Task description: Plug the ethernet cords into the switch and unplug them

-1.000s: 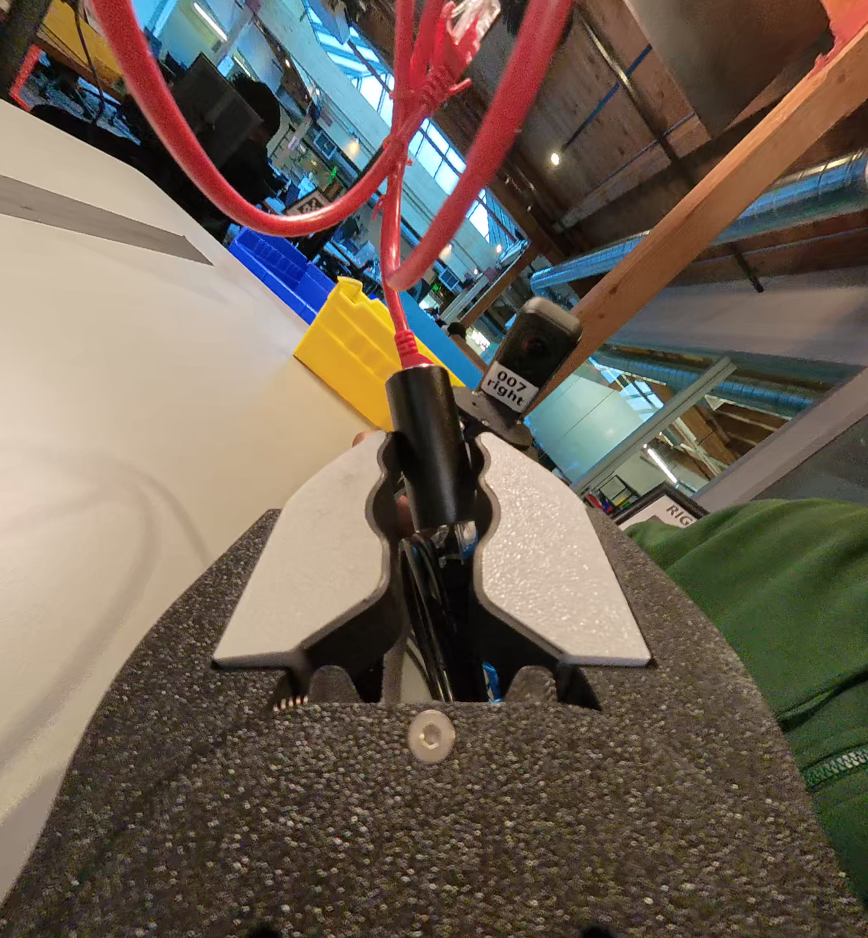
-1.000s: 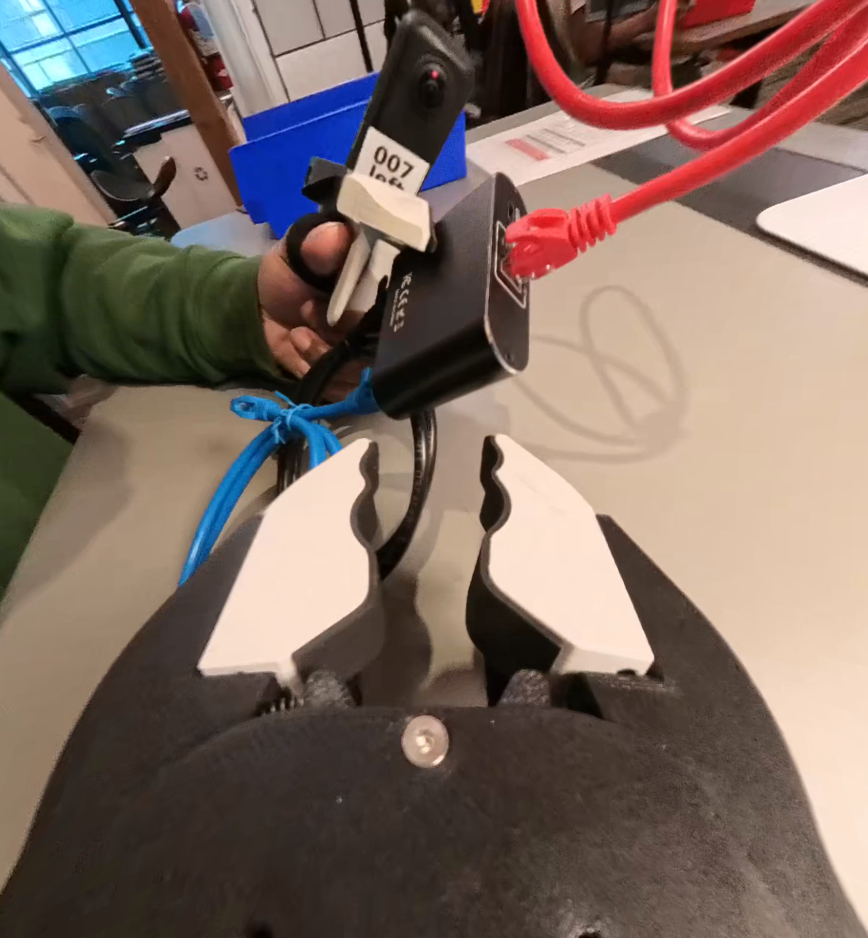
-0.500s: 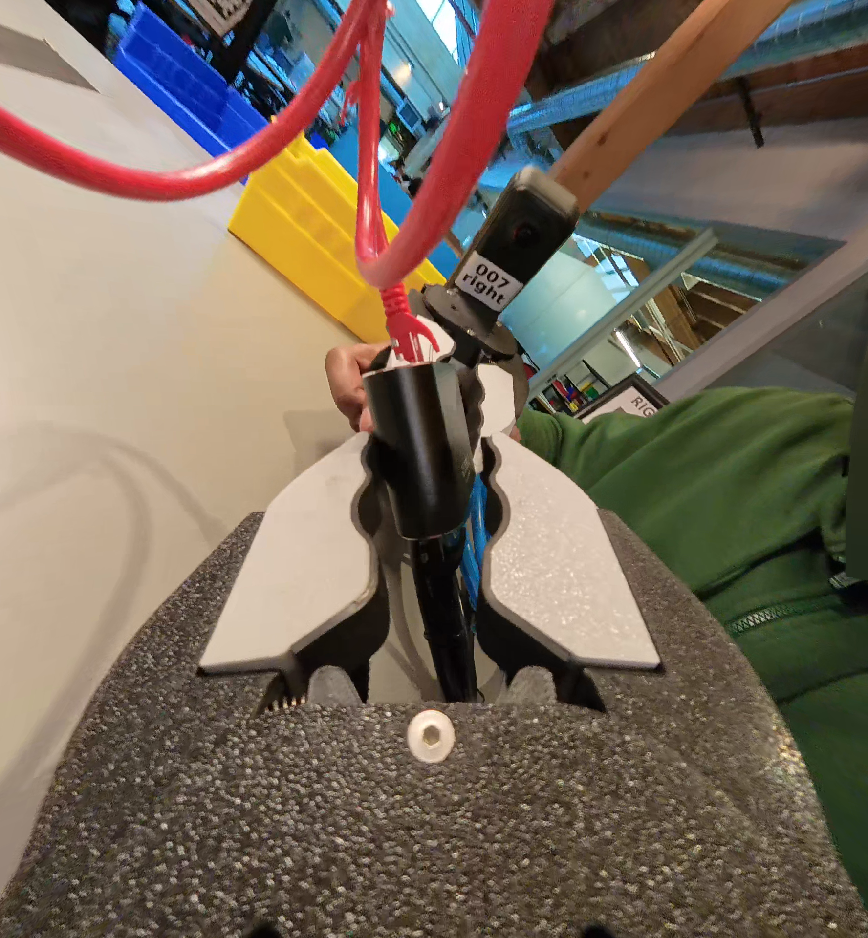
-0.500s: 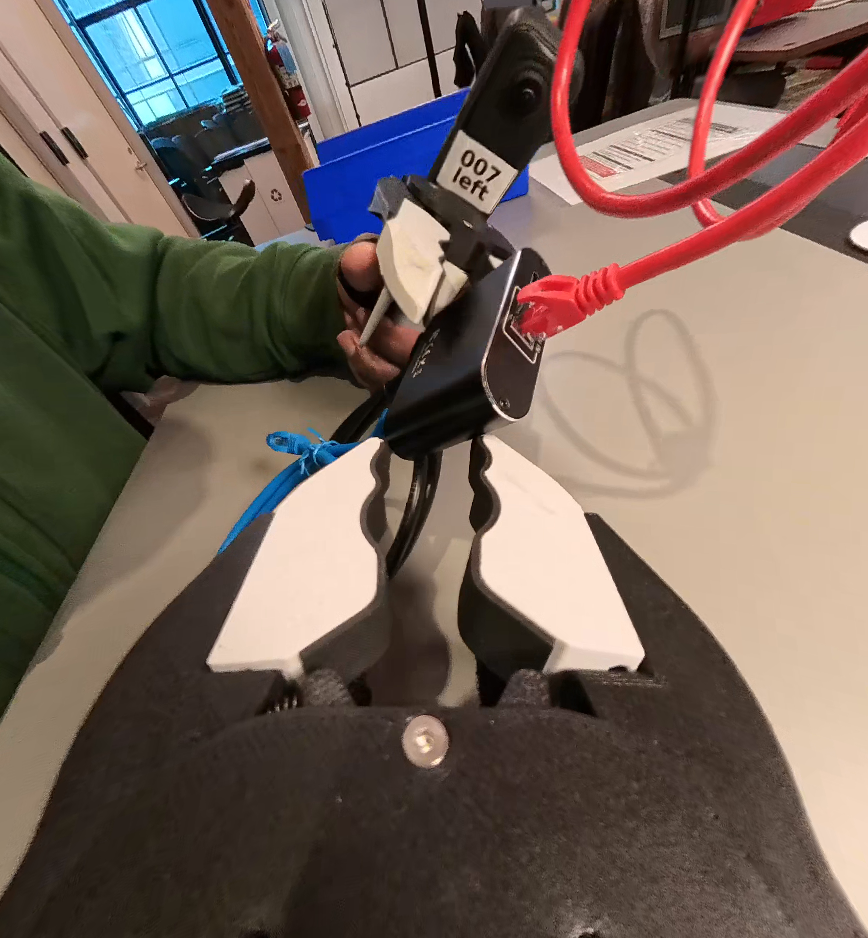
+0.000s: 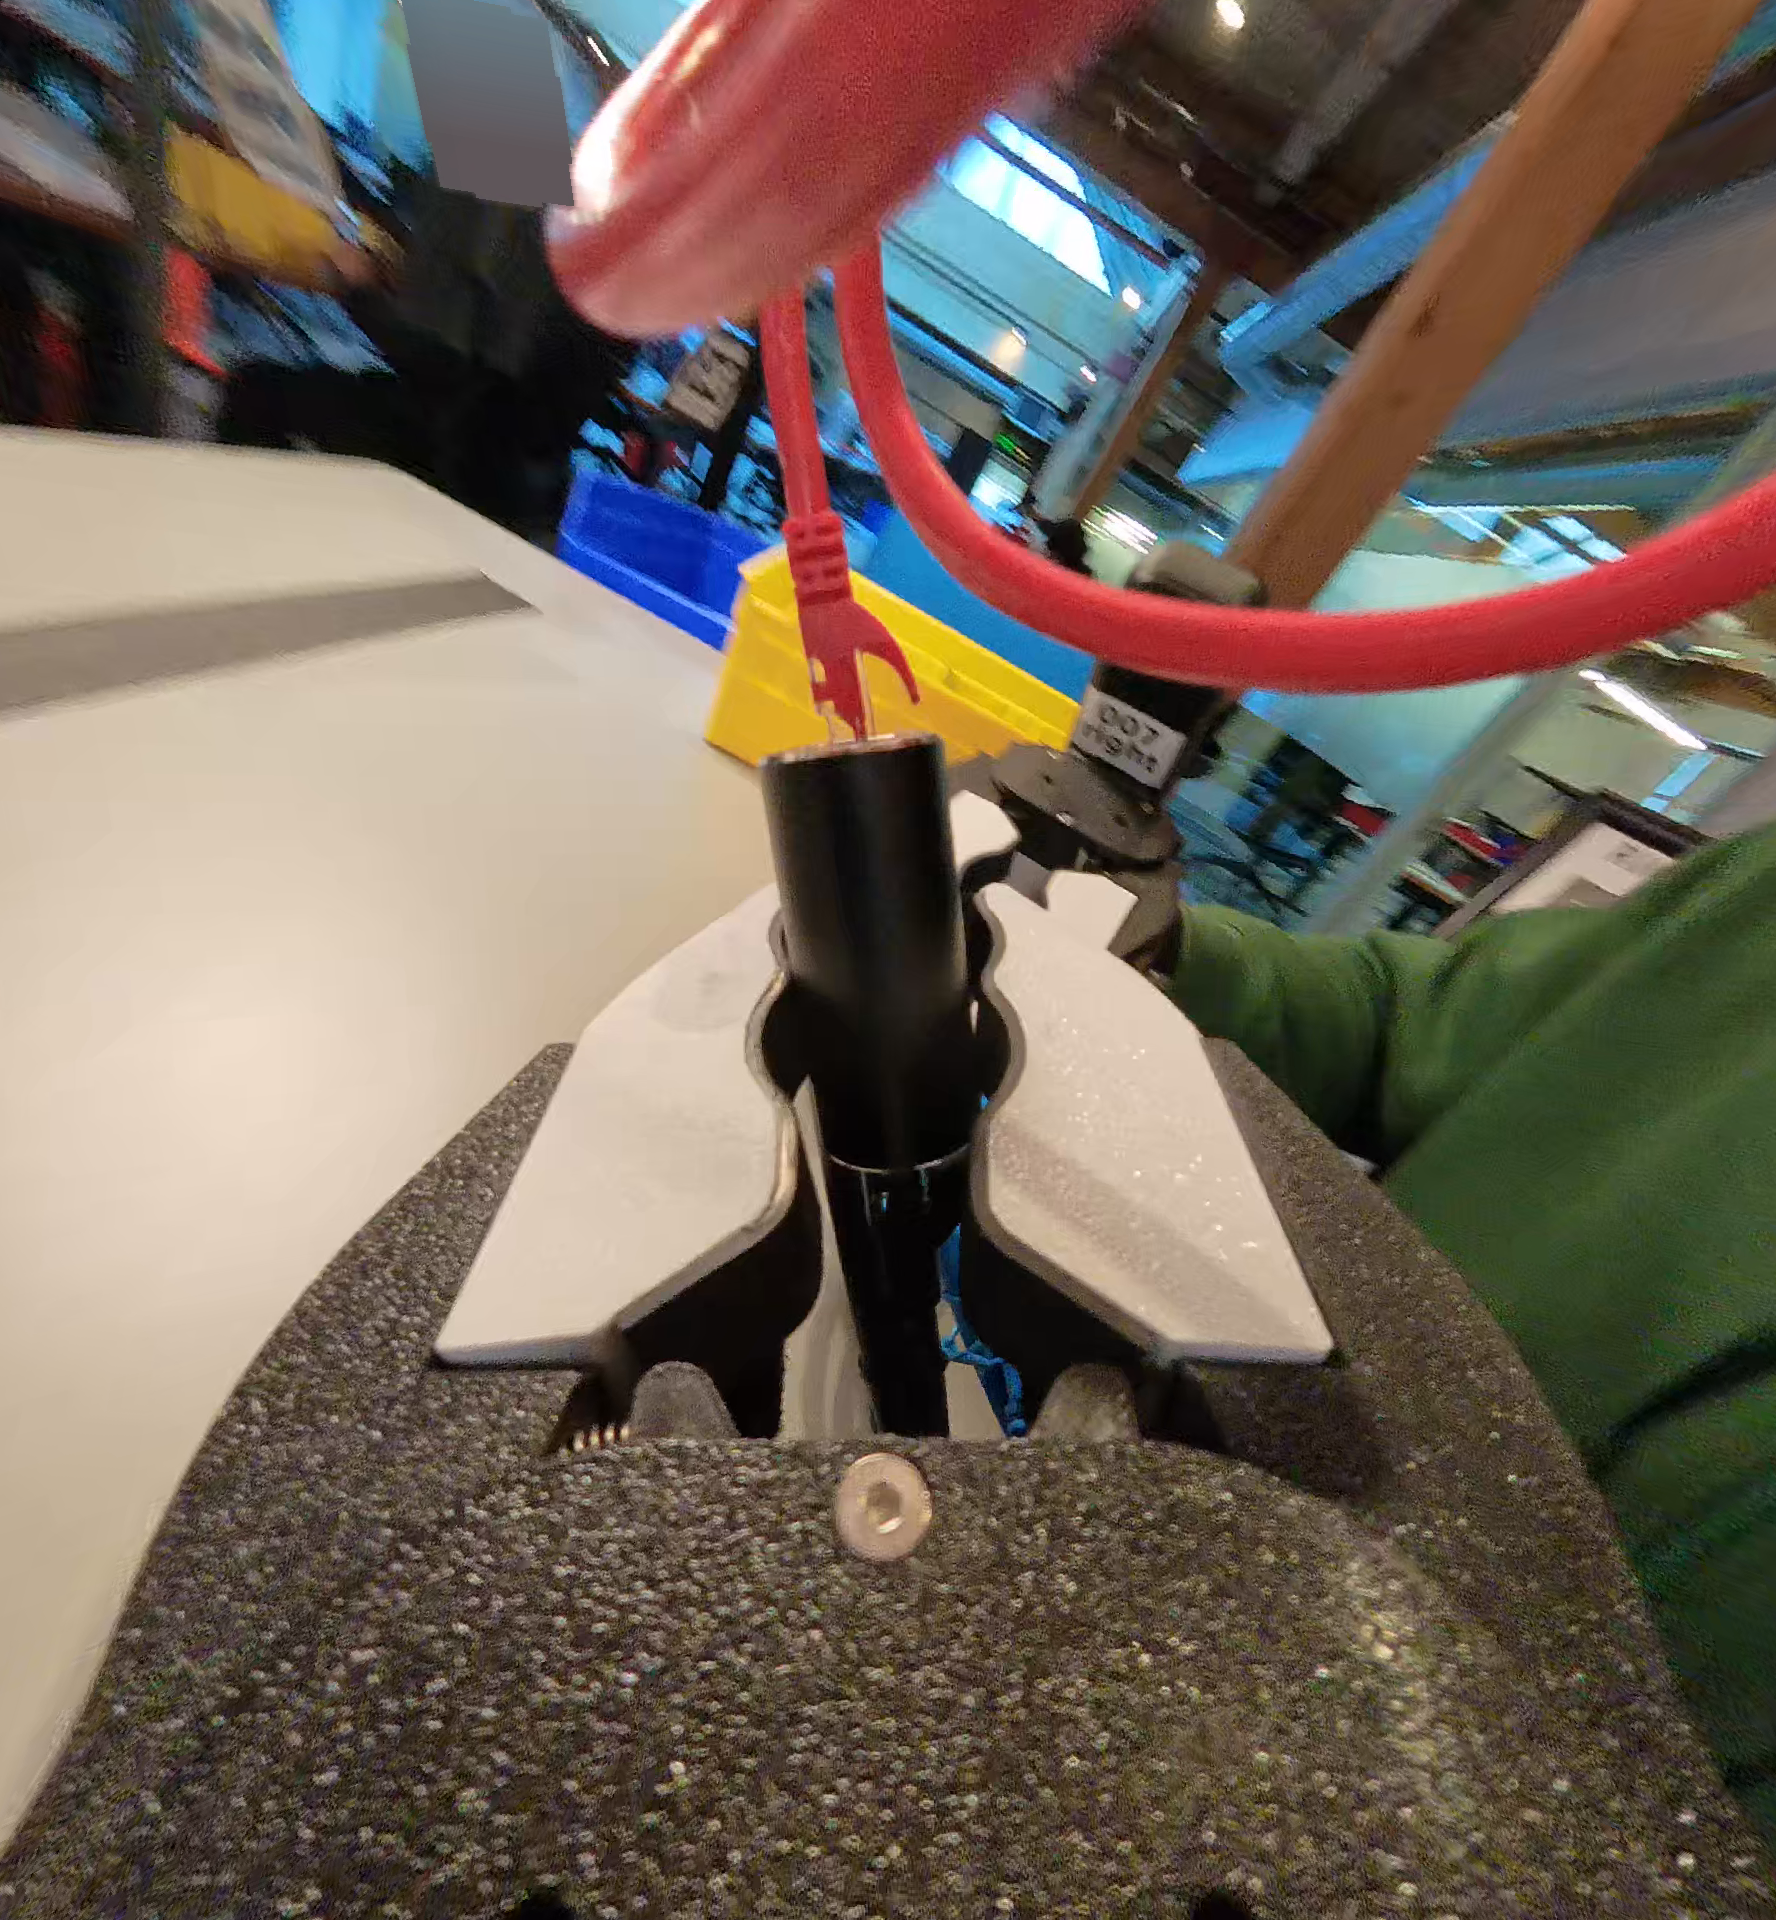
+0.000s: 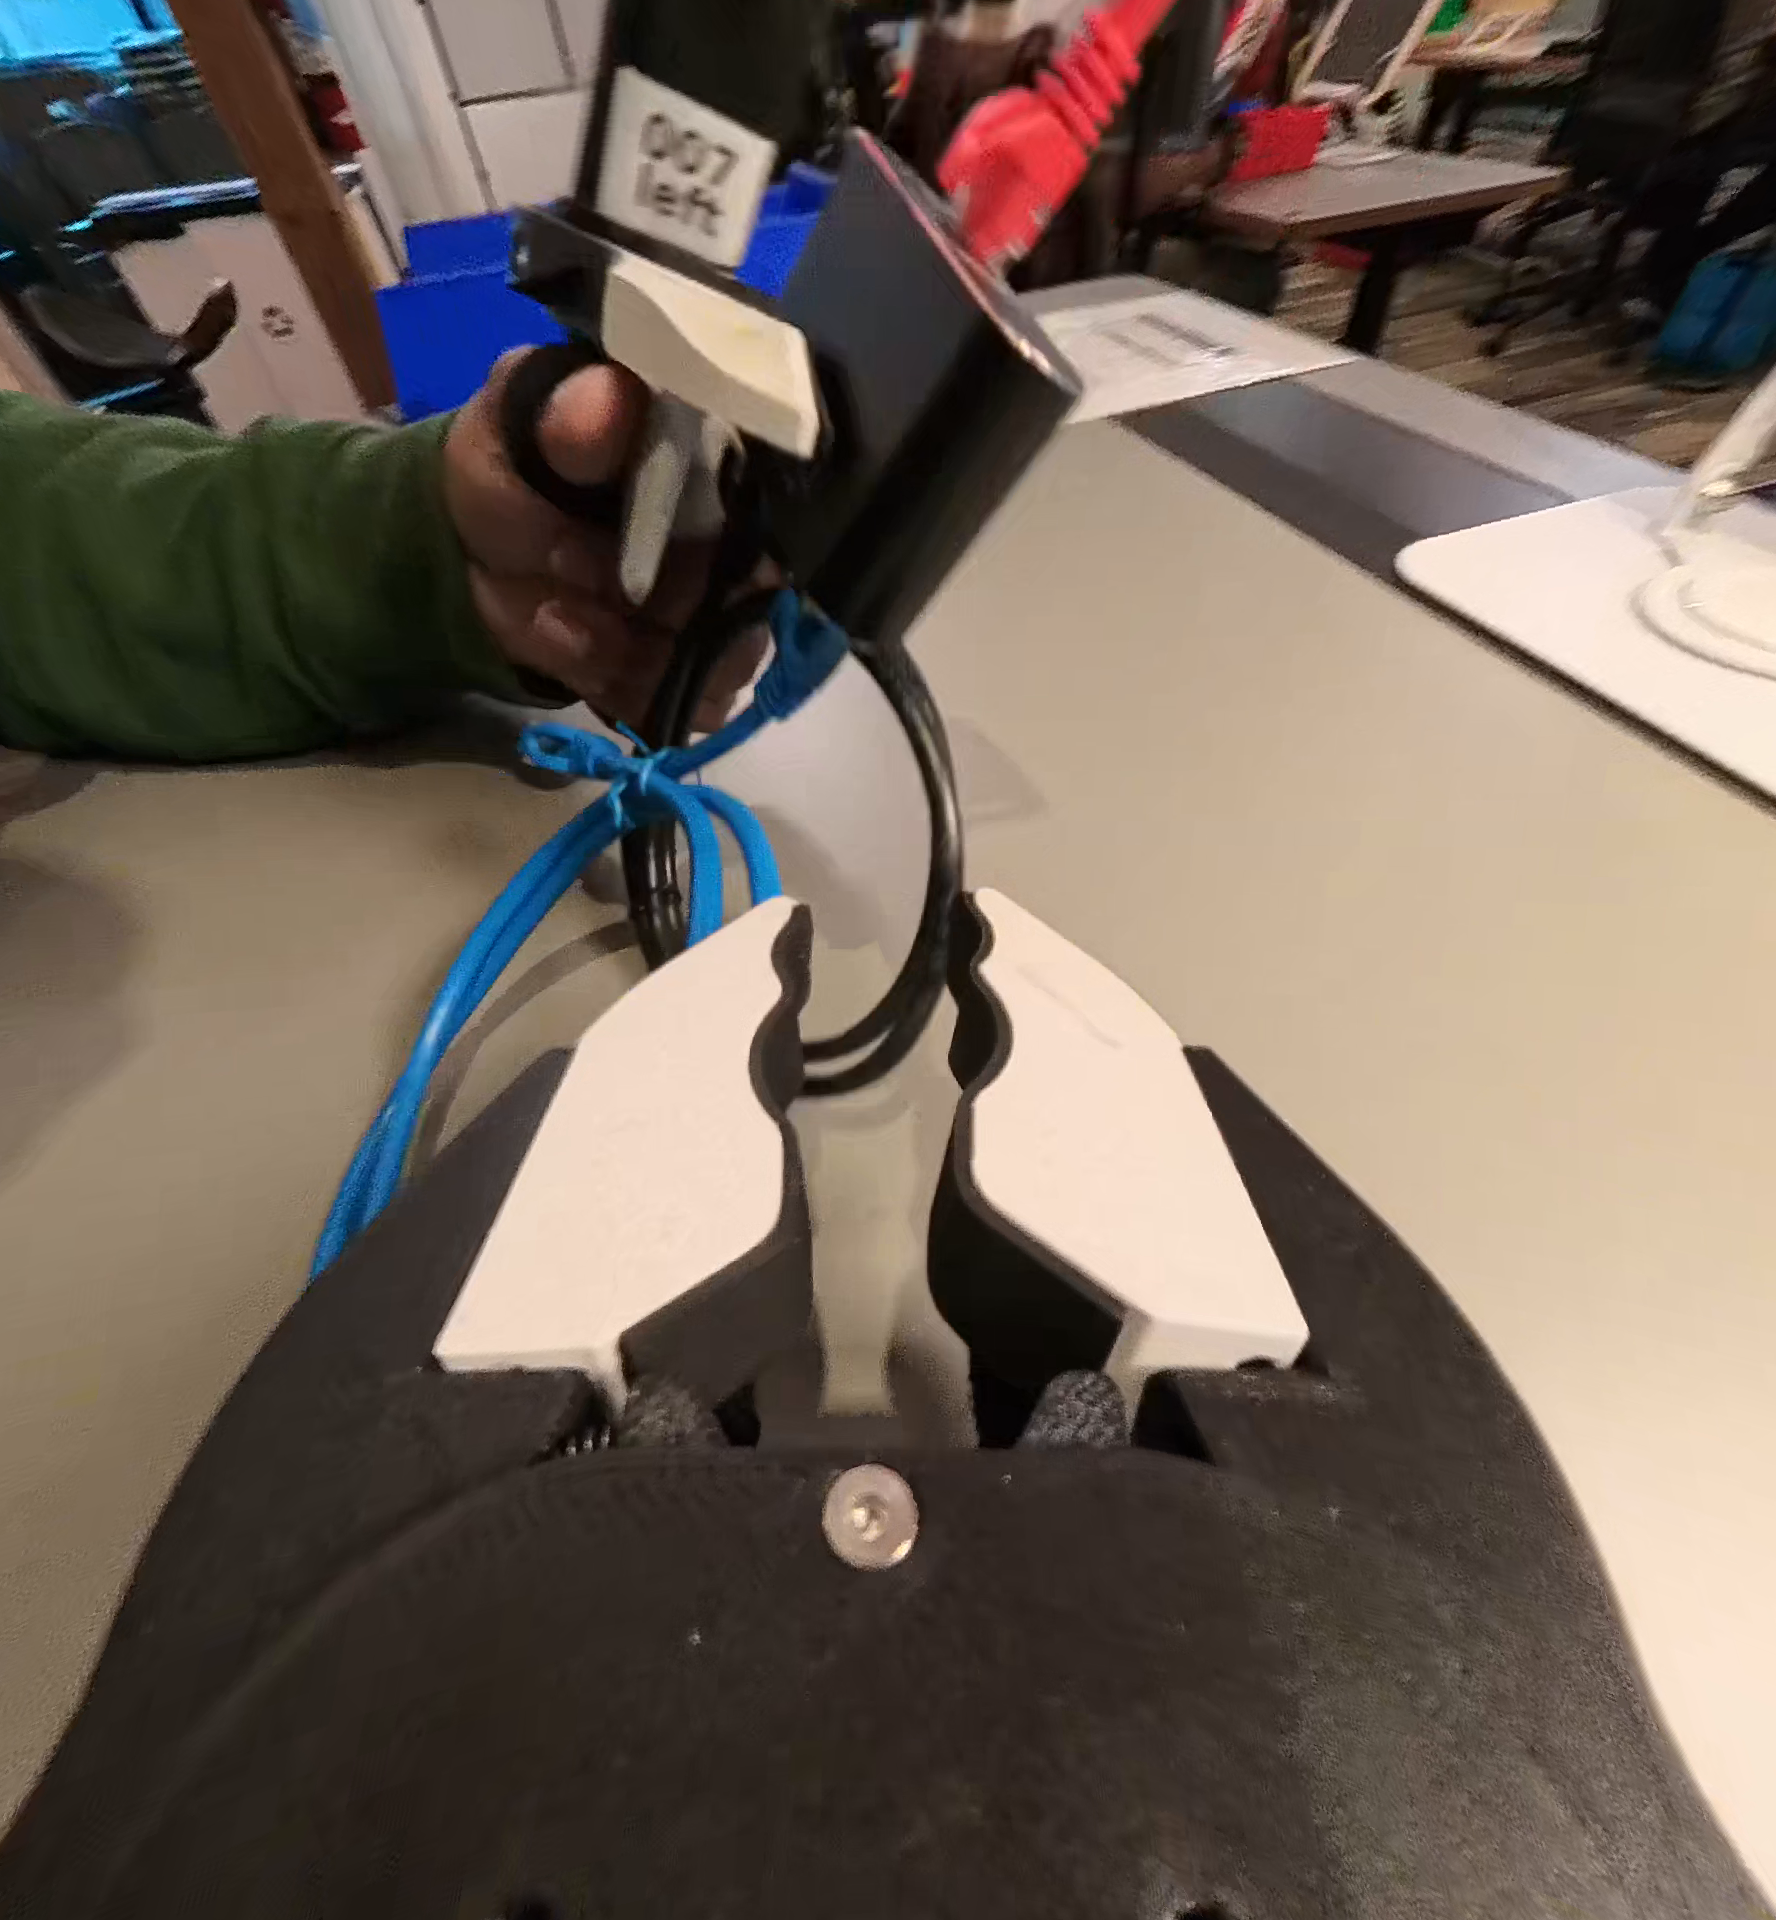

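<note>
Left wrist view: my left gripper (image 5: 879,935) is clamped on the black switch (image 5: 868,914), which stands up between the two fingers with its port end pointing away from me. A red cord (image 5: 1227,623) loops overhead; its plug (image 5: 842,665) sits in the top end of the switch. A black cable (image 5: 899,1309) leaves the near end of the switch and runs down between the fingers. Beyond lie the pale table (image 5: 240,935), a yellow bin (image 5: 863,675) and a blue bin (image 5: 645,551). My right gripper (image 5: 1081,831) shows farther off, beside a green sleeve (image 5: 1538,1143).

Right wrist view: my right gripper (image 6: 889,940) is released, fingers apart, holding nothing; the black cable (image 6: 931,831) hangs in a loop through the gap, close against the right finger. Ahead, a hand (image 6: 562,540) holds the left gripper (image 6: 749,384), which grips the switch (image 6: 915,395) above the table (image 6: 1279,831). The red plug (image 6: 1019,156) is at the switch's upper end, blurred. A blue cord (image 6: 510,935), tied in a bundle, is plugged into the lower end and trails onto the table.
</note>
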Tool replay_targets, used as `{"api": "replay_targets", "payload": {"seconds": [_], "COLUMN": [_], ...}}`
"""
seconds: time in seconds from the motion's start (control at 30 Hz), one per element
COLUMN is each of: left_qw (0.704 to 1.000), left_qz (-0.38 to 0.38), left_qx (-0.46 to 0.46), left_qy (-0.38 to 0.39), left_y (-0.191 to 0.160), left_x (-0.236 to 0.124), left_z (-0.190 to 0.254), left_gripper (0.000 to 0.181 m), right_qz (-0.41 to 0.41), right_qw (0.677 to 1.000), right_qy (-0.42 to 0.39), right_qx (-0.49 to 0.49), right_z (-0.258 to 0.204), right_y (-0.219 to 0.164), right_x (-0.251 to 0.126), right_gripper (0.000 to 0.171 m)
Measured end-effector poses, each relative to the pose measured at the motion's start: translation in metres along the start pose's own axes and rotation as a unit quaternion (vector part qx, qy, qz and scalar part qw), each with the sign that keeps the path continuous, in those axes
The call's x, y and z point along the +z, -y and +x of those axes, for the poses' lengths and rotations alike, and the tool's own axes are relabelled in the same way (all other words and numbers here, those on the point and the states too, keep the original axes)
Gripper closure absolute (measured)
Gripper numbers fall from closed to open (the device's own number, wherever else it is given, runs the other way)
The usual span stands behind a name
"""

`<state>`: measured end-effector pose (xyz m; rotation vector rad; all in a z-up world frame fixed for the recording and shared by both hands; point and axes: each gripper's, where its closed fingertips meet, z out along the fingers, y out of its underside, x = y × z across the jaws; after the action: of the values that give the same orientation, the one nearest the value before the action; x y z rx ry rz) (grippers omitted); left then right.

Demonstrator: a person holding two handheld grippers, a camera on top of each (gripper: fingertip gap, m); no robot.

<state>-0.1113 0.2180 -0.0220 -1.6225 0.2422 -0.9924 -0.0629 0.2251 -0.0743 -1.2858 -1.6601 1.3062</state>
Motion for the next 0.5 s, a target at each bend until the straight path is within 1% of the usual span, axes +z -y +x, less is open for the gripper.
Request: {"api": "replay_targets", "payload": {"seconds": [0.13,0.17,0.2,0.23,0.33,0.43,0.5], "left_qw": [0.995,0.992,0.99,0.988,0.977,0.967,0.964], "left_qz": [0.079,0.1,0.117,0.131,0.182,0.224,0.239], "left_qx": [0.027,0.022,0.012,0.0,-0.037,-0.056,-0.06], "left_qy": [0.06,0.071,0.08,0.087,0.103,0.108,0.097], "left_y": [0.028,0.031,0.032,0.031,0.03,0.026,0.022], "left_x": [-0.02,-0.023,-0.026,-0.028,-0.032,-0.031,-0.027], "left_z": [-0.011,-0.015,-0.019,-0.023,-0.033,-0.034,-0.03], "left_gripper": [0.153,0.153,0.153,0.153,0.153,0.153,0.153], "right_qz": [0.029,0.024,0.02,0.013,0.001,0.003,0.01], "right_qw": [0.997,0.996,0.994,0.992,0.993,0.997,0.999], "right_qy": [-0.069,-0.084,-0.103,-0.114,-0.104,-0.071,-0.052], "right_qx": [-0.018,-0.029,-0.04,-0.051,-0.056,-0.038,-0.01], "right_z": [0.02,0.023,0.026,0.027,0.014,-0.007,-0.019], "right_y": [0.016,0.017,0.019,0.02,0.022,0.027,0.034], "right_x": [-0.014,-0.017,-0.02,-0.022,-0.017,0.001,0.016], "right_gripper": [0.143,0.142,0.138,0.14,0.14,0.141,0.142]}}
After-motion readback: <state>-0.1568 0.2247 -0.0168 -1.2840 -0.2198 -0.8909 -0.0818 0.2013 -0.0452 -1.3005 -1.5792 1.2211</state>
